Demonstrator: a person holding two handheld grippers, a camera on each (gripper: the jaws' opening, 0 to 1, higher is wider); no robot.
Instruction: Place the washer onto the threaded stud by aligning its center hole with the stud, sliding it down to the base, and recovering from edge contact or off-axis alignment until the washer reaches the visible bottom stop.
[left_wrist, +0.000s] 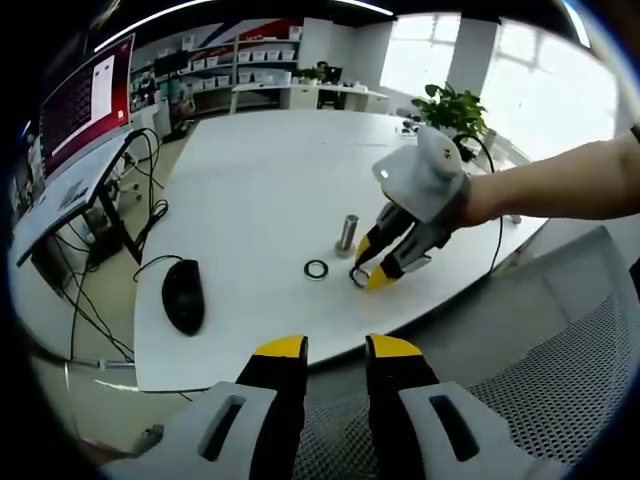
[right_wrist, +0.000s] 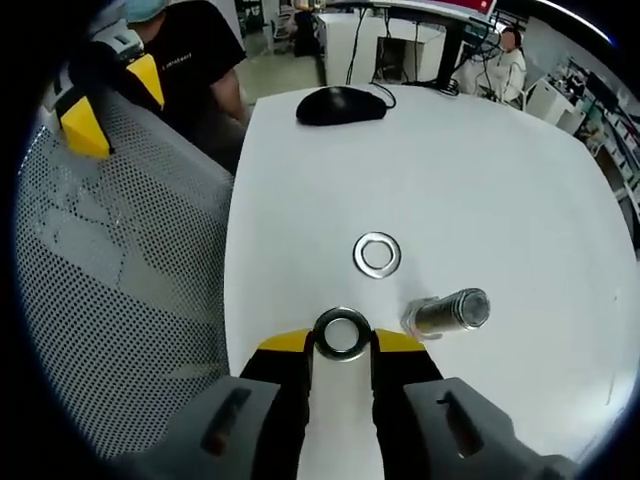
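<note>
Right gripper (right_wrist: 341, 345): pinching a washer (right_wrist: 341, 333) at table (right_wrist: 500, 180) level — beside the threaded stud (right_wrist: 448, 312).
Left gripper (left_wrist: 335, 350): jaws spread, nothing between them.
Second washer (right_wrist: 377, 254): flat on the table.

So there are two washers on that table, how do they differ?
The gripped washer sits between the right gripper's yellow tips, while the loose washer lies free on the white table, touched by nothing. The gripped washer is nearest the table edge; the loose washer lies farther in, beside the stud. In the right gripper view the gripped washer's ring looks thicker. Both are round metal rings with a centre hole, and neither is on the stud yet.
</note>
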